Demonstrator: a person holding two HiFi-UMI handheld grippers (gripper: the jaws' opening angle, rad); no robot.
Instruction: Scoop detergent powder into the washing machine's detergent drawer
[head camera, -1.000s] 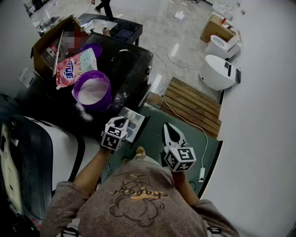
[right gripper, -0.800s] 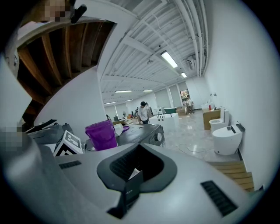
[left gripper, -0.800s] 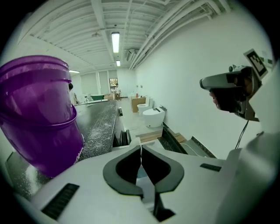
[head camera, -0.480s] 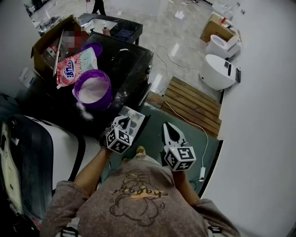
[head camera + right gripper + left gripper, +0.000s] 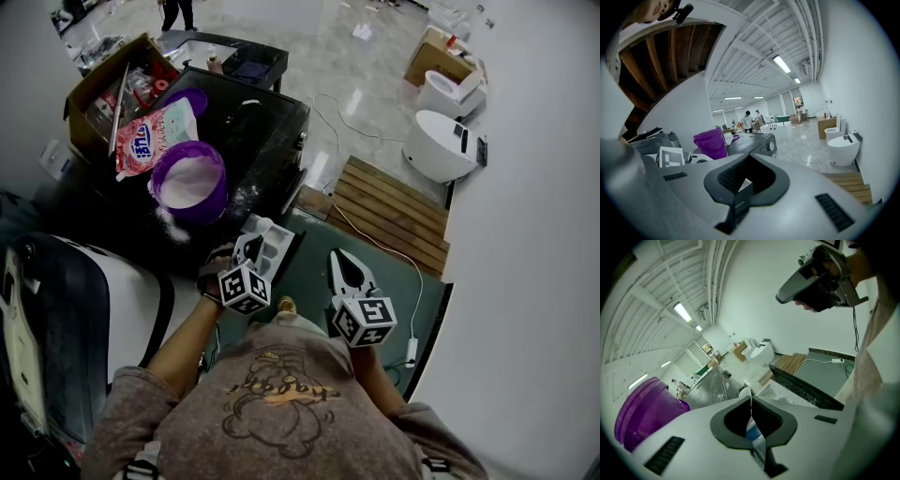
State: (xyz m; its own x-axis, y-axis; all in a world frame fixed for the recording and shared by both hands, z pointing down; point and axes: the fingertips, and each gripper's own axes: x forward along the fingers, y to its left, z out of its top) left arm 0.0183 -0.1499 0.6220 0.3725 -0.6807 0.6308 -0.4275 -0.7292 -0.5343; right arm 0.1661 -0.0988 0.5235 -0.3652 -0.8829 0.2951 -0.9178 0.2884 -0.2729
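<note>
The left claw (image 5: 249,247) is closed, nothing seen held, just over the pulled-out detergent drawer (image 5: 274,242); the right claw (image 5: 343,264) is closed and empty. With the powder tub (image 5: 188,183) set well apart, spillage in transit is judged likely.

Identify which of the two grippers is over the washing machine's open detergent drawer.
The left gripper, holding a scoop, has its tip over the white detergent drawer; the right gripper hangs over the green floor beside it.
</note>
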